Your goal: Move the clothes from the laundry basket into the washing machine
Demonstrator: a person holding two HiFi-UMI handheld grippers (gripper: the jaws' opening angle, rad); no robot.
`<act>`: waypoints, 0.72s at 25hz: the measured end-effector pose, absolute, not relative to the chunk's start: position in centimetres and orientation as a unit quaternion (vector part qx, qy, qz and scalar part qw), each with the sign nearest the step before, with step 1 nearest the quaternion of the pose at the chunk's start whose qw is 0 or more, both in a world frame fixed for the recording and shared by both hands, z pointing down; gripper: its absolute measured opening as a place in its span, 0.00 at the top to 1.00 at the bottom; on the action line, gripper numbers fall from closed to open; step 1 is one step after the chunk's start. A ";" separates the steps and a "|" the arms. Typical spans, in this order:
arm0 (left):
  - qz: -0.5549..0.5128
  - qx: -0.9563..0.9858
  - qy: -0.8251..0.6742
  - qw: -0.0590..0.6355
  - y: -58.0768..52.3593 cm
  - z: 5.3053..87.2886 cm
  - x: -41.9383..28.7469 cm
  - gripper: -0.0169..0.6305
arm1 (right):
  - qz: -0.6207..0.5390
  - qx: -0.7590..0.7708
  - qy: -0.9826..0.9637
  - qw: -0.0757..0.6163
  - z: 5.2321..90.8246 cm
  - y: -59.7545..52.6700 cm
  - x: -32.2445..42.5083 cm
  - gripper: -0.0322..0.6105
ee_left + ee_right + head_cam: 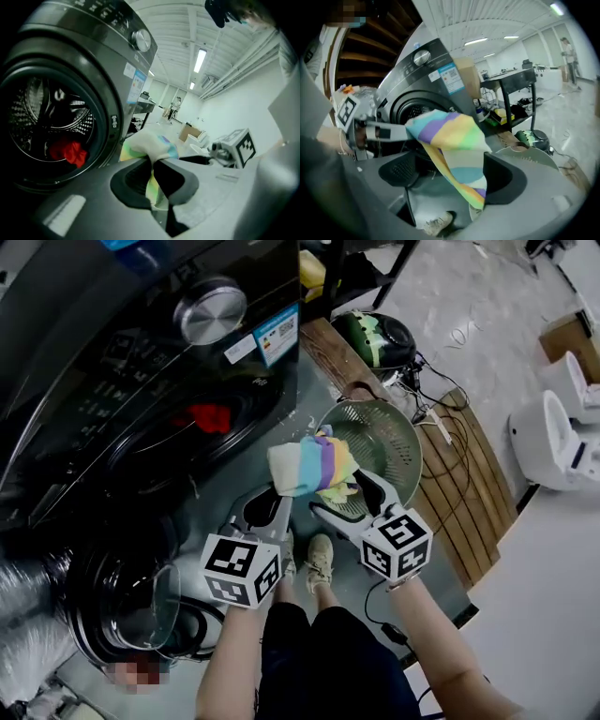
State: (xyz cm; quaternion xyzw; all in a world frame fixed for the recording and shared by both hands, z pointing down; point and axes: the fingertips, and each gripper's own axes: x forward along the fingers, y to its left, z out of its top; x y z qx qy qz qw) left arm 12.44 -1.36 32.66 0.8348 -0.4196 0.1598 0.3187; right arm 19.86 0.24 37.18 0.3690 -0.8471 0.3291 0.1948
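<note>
Left gripper (152, 164) clamped on striped cloth (312, 465); right gripper (452, 174) jaws apart, cloth draped between; basket (398, 432) partly hidden behind cloth.

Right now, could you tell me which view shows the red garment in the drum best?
The left gripper view: the red garment lies unobstructed in the drum. The head view shows only a small red patch; the right gripper view shows none.
</note>
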 end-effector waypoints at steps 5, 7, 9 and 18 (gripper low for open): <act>0.119 0.832 -0.441 0.314 -0.7 29.3 9.5 0.77 | 0.293 0.357 -0.841 0.281 41.1 1.0 16.3 0.16; 0.105 0.828 -0.452 0.316 -0.3 28.8 8.3 0.77 | 0.283 0.365 -0.834 0.302 43.1 0.7 15.3 0.16; 0.093 0.821 -0.465 0.320 -0.1 28.9 6.9 0.77 | 0.284 0.363 -0.828 0.320 45.0 0.6 14.3 0.19; 0.092 0.776 -0.523 0.339 2.4 33.3 -0.5 0.77 | 0.325 0.376 -0.812 0.307 46.8 1.2 12.0 0.84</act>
